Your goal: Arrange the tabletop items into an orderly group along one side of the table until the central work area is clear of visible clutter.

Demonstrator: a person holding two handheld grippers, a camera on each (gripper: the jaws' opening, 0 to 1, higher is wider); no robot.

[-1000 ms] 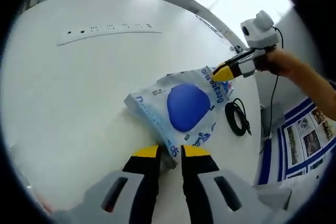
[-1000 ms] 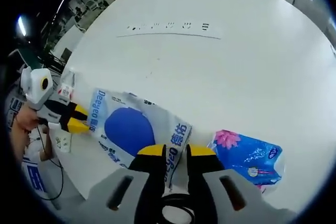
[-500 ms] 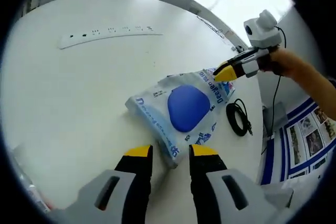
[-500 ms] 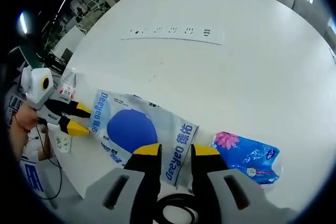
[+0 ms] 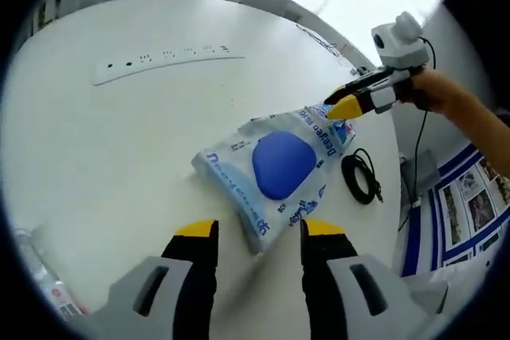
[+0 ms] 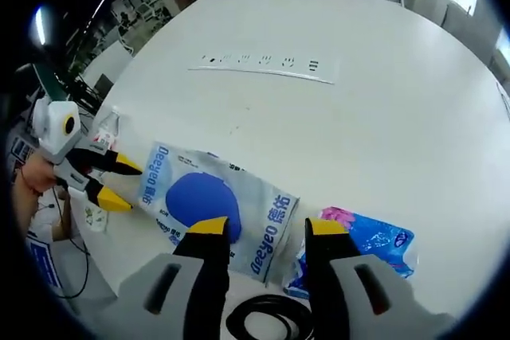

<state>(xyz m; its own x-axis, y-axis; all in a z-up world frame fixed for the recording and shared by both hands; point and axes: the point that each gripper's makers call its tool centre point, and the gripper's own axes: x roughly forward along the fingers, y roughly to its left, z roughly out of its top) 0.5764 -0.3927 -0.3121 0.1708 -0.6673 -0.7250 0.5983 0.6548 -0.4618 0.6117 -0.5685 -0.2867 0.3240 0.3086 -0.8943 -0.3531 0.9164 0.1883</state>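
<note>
A white tissue pack with a blue oval print (image 5: 275, 169) lies flat on the round white table (image 5: 119, 141), close to the table's edge. Its long axis runs from one hand-held gripper toward the other. The left hand-held gripper (image 5: 251, 230) has its jaws spread wide, one short end of the pack just ahead of them and untouched. The right hand-held gripper (image 6: 263, 228) is likewise wide open, its yellow-tipped jaws on either side of the pack's other short end (image 6: 211, 201) without pressing it.

Beside that end sits a second, bright blue tissue pack with a pink flower (image 6: 362, 244), touching or slightly tucked under the white one. A coil of black cable (image 5: 360, 178) lies on the table next to the packs, toward the edge. A white power strip (image 5: 163, 61) stretches across the middle of the table, well apart from the packs. A clear plastic bottle (image 5: 36, 272) lies near the edge on the left hand-held gripper's side.
</note>
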